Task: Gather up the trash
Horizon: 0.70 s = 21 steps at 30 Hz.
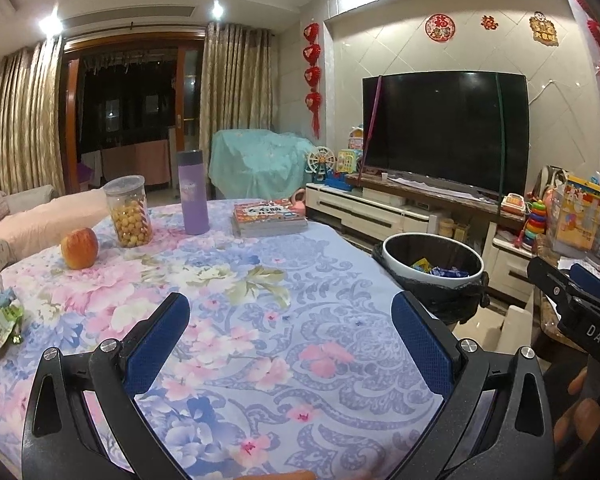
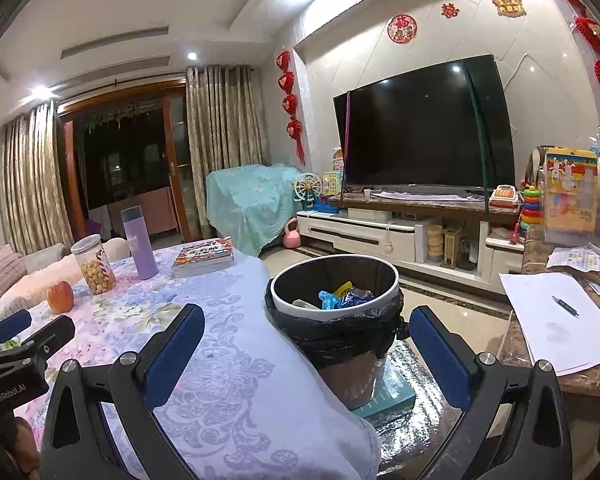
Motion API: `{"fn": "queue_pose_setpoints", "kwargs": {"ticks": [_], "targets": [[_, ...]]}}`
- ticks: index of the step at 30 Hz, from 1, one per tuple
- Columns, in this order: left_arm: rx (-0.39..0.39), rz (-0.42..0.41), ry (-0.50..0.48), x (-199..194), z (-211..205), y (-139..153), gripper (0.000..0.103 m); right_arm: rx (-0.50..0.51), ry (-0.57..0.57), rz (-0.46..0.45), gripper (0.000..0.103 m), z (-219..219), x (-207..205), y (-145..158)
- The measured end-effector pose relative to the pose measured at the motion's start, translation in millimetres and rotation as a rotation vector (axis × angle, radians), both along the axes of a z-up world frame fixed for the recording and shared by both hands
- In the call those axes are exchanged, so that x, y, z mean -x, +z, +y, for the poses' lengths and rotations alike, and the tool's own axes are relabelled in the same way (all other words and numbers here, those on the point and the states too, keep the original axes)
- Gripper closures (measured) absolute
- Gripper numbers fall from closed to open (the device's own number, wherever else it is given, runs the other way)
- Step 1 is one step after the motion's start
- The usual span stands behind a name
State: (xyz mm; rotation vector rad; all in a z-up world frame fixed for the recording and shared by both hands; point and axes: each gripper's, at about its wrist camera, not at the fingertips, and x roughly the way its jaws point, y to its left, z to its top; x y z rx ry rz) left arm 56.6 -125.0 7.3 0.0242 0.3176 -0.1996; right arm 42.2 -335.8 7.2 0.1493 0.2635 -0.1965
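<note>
Crumpled green and white wrappers [image 1: 2,322] lie on the floral tablecloth [image 1: 260,320] at the far left edge of the left wrist view. My left gripper [image 1: 292,320] hovers open over the cloth with nothing between its blue pads; it also shows at the left of the right wrist view [image 2: 36,328]. A white-rimmed trash bin [image 2: 296,308] lined with a black bag stands just off the table's right corner, with blue and yellow wrappers [image 2: 342,296] inside. My right gripper [image 2: 306,332] is open and empty, level with the bin's near side.
On the table's far side stand an apple [image 1: 79,248], a jar of yellow balls [image 1: 129,212], a purple bottle [image 1: 193,192] and a stack of books [image 1: 268,218]. A marble side table [image 2: 580,384] at the right holds paper sheets [image 2: 556,320] and a pen. A TV stand [image 2: 380,236] is behind.
</note>
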Motion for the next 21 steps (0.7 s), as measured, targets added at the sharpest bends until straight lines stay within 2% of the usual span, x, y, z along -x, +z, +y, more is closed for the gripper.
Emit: {"fn": "queue_pose_setpoints", "kwargs": {"ticks": [21], "targets": [[0.001, -0.029, 0.004, 2.1, 0.1, 0.9, 0.000, -0.005, 0.025, -0.021, 0.000, 2.0, 2.3, 1.5]]}}
